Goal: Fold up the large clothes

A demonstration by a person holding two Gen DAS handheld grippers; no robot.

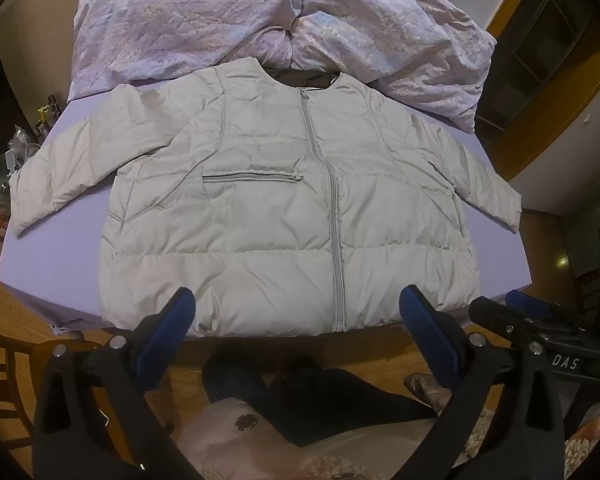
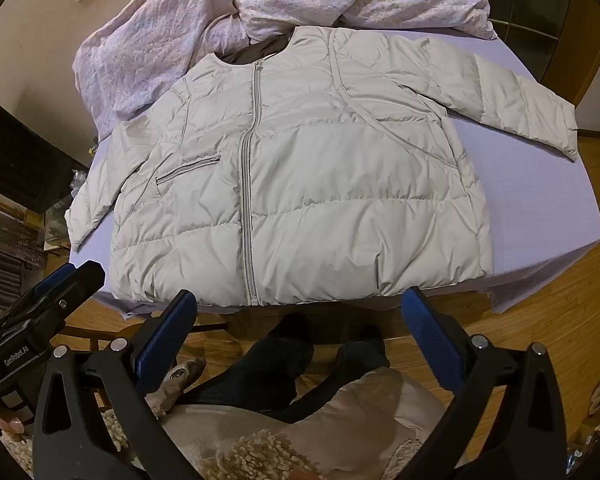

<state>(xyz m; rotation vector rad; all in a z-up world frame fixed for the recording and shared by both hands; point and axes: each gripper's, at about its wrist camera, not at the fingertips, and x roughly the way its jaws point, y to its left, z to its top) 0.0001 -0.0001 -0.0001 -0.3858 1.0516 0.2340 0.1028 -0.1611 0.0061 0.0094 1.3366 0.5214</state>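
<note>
Pale grey puffer jacket (image 1: 284, 208) lies flat, front up, zipped, sleeves spread, on the lavender bed sheet (image 1: 44, 248), below a crumpled floral duvet (image 1: 220, 12). Left gripper (image 1: 296, 312) and right gripper (image 2: 300, 312) both spread wide, empty, hovering near the hem, not touching it.

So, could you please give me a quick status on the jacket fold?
Left gripper and right gripper open, empty, short of the hem. Puffer jacket flat, zipped, sleeves spread, unfolded. Crumpled quilt touching the collar.
</note>
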